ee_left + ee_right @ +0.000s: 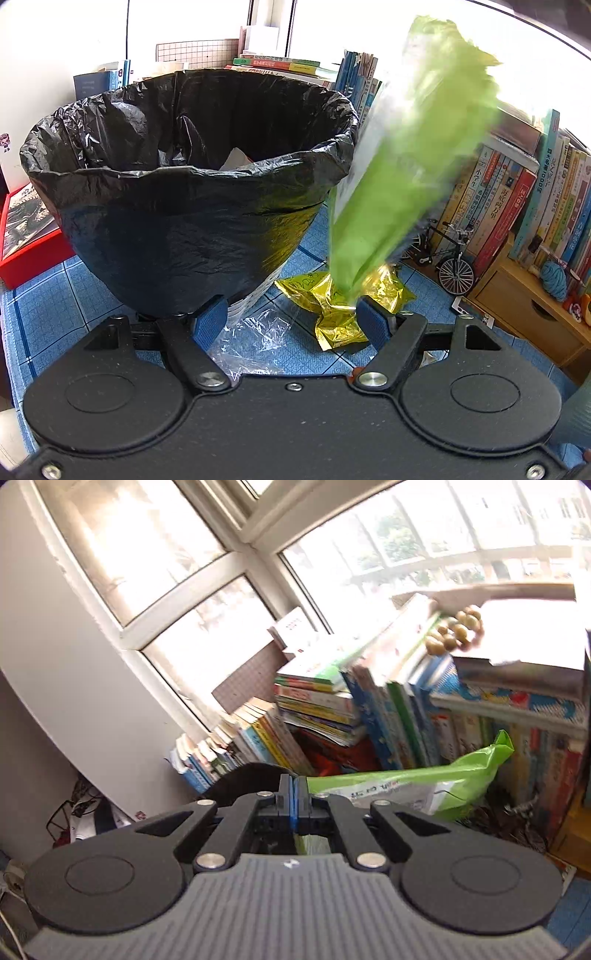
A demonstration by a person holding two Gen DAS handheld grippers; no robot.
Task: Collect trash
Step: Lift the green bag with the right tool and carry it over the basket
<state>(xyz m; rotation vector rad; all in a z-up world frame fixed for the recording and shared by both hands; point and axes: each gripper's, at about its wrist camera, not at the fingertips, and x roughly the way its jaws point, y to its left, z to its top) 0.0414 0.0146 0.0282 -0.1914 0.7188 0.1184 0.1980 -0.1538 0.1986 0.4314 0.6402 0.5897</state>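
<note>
A bin (166, 229) lined with a black bag stands on the blue mat in the left wrist view, with a white scrap (236, 158) inside. A green plastic bag (406, 166) hangs blurred in the air to the right of the bin, level with its rim. Below it a crumpled yellow wrapper (332, 306) and a clear film (255, 339) lie on the mat. My left gripper (291, 319) is open low over these, its pads gripping nothing. My right gripper (294, 790) is shut on one end of the green bag (424, 782), which trails off to the right.
Rows of books (517, 206) line the right side and back, under the windows (184, 572). A small model bicycle (450, 254) stands before them beside a wooden drawer unit (517, 306). A red box (26, 236) sits left of the bin on the blue mat (92, 288).
</note>
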